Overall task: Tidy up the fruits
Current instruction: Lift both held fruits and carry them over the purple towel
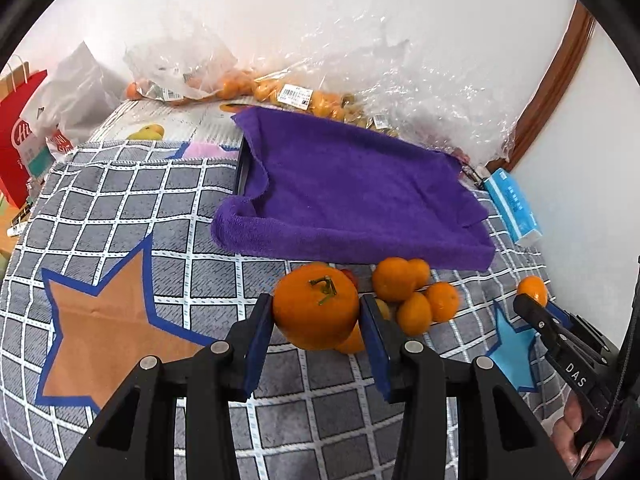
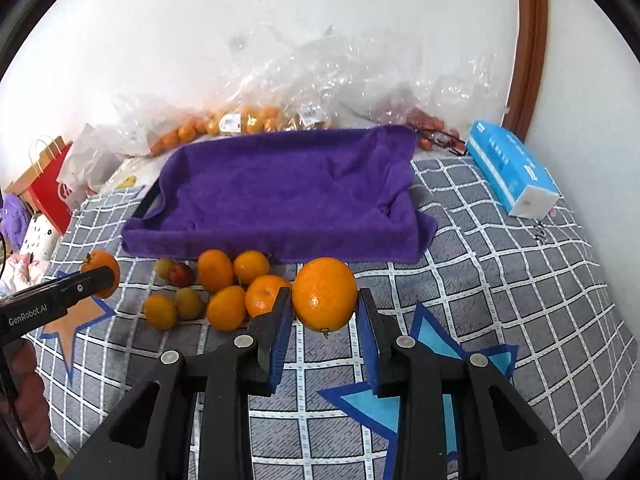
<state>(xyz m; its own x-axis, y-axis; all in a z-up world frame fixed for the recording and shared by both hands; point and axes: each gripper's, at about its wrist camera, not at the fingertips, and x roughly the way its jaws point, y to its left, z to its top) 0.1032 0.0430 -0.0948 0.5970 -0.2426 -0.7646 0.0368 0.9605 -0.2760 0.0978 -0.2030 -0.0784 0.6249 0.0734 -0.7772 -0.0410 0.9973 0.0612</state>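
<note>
Checked cloth (image 2: 500,264); both grippers clamp smooth oranges (image 2: 324,294).

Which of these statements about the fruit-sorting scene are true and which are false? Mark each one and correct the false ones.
1. The left tongs grip an orange fruit with a green stem. True.
2. The right tongs are empty. False: they are shut on an orange.
3. The purple towel lines a tray that already holds fruit. False: no fruit lies on it.
4. Loose fruit lies on the checked cloth in front of the towel. True.
5. A blue tissue pack lies right of the towel. True.
</note>
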